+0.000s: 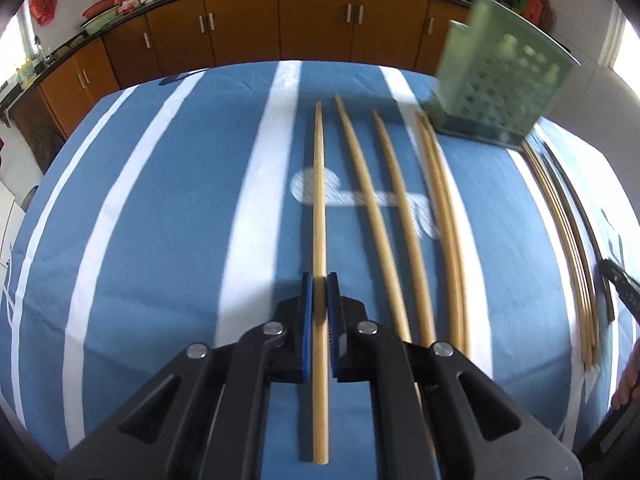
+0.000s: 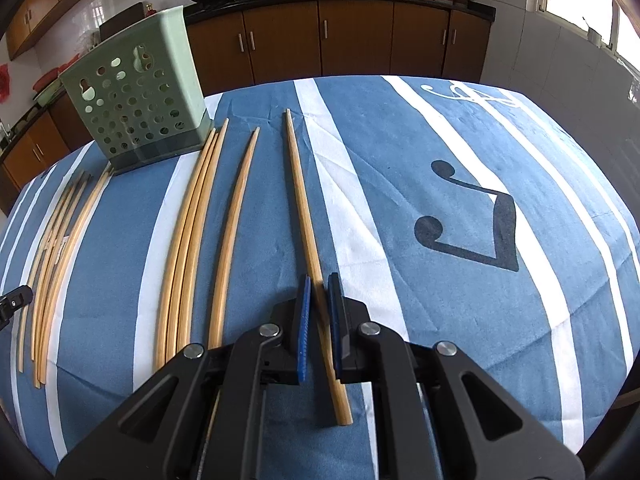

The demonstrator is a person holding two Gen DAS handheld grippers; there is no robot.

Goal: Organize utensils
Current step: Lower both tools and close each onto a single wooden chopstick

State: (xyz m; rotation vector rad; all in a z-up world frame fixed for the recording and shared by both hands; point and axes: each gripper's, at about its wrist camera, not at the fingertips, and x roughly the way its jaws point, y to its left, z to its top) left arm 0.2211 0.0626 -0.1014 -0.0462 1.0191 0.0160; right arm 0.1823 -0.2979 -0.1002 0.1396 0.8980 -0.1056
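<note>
Several wooden chopsticks lie lengthwise on a blue and white striped tablecloth [image 1: 160,208]. In the left wrist view my left gripper [image 1: 319,280] straddles the leftmost chopstick [image 1: 319,208], blue pads close on both sides of it. In the right wrist view my right gripper [image 2: 318,280] straddles the rightmost chopstick [image 2: 306,216], with small gaps at the pads. A green perforated utensil holder [image 1: 500,80] stands upright at the far side; it also shows in the right wrist view [image 2: 140,96]. More chopsticks [image 2: 188,232] lie between.
A bundle of thin chopsticks [image 2: 52,248] lies at the left of the right wrist view and at the right of the left wrist view [image 1: 568,240]. Brown kitchen cabinets [image 1: 280,20] run behind the table. The other gripper's tip [image 1: 620,288] shows at the right edge.
</note>
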